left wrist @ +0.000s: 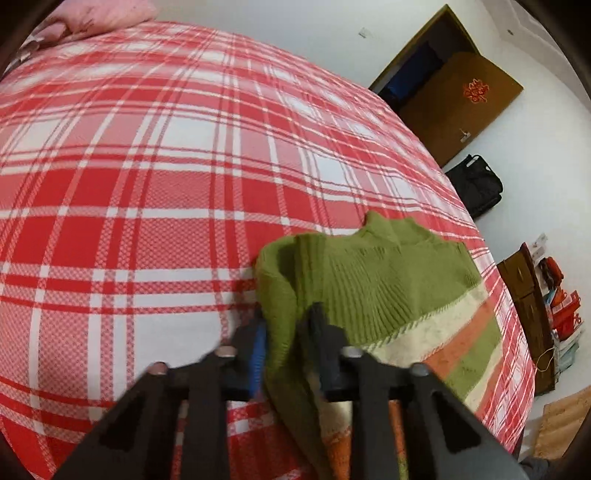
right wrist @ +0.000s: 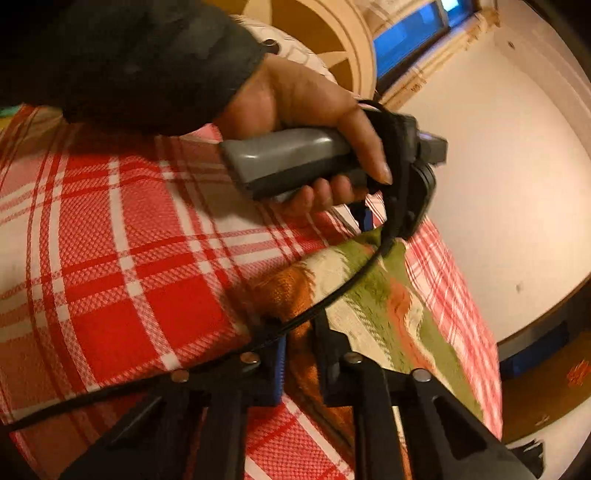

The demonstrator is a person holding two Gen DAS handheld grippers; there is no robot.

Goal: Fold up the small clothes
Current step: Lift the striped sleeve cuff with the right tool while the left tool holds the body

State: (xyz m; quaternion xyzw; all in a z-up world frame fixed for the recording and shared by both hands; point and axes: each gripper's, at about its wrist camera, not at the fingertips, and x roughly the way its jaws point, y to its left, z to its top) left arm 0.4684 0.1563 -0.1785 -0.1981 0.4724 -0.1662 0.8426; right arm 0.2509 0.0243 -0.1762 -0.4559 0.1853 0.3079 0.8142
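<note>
A small knitted sweater (left wrist: 384, 280), green with cream and orange stripes, lies on the red plaid bedspread (left wrist: 147, 166) near the bed's right edge. My left gripper (left wrist: 286, 326) is shut on a fold of its green sleeve side, and the cloth bunches up between the black fingers. In the right wrist view the sweater (right wrist: 384, 302) stretches away from my right gripper (right wrist: 301, 345), which is shut on its orange-striped hem. Farther along, a hand (right wrist: 295, 99) in a dark sleeve holds the left gripper (right wrist: 373, 230) down on the sweater's far end.
A pink pillow (left wrist: 92, 18) lies at the head of the bed. Past the bed's right edge are a brown door (left wrist: 461, 99), a black bag (left wrist: 476, 184) and a low shelf (left wrist: 528, 314) with clutter. A black cable (right wrist: 332, 295) crosses over the sweater.
</note>
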